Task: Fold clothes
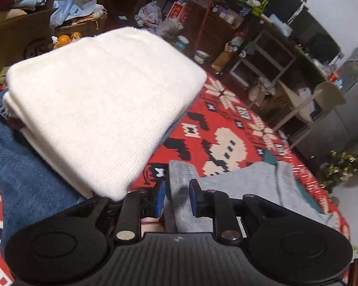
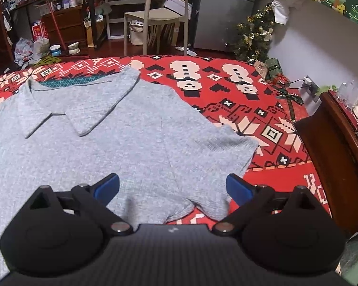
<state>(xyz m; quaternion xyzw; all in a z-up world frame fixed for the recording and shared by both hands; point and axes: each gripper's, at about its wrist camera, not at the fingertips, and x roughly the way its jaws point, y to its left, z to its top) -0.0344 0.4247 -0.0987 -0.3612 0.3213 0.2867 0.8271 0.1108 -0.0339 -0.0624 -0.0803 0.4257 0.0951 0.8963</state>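
- The left gripper [image 1: 177,196], black with blue pads, had its fingers a small gap apart, with an edge of the grey ribbed-knit polo shirt [image 1: 248,186] lying in the gap; whether the pads pressed the fabric could not be told.
- Just to its left sat a folded white knitted garment [image 1: 102,109] on top of folded blue denim jeans [image 1: 31,181].
- The right gripper [image 2: 173,188] stood wide apart above the near right part of the grey shirt [image 2: 121,138], holding nothing.
- The shirt lay spread flat, collar toward the far left, short sleeve reaching right, on a red patterned blanket with snowmen [image 2: 226,81].
- Farther off stood a beige plastic chair [image 2: 160,16] and a small decorated Christmas tree [image 2: 255,35] at the far right.
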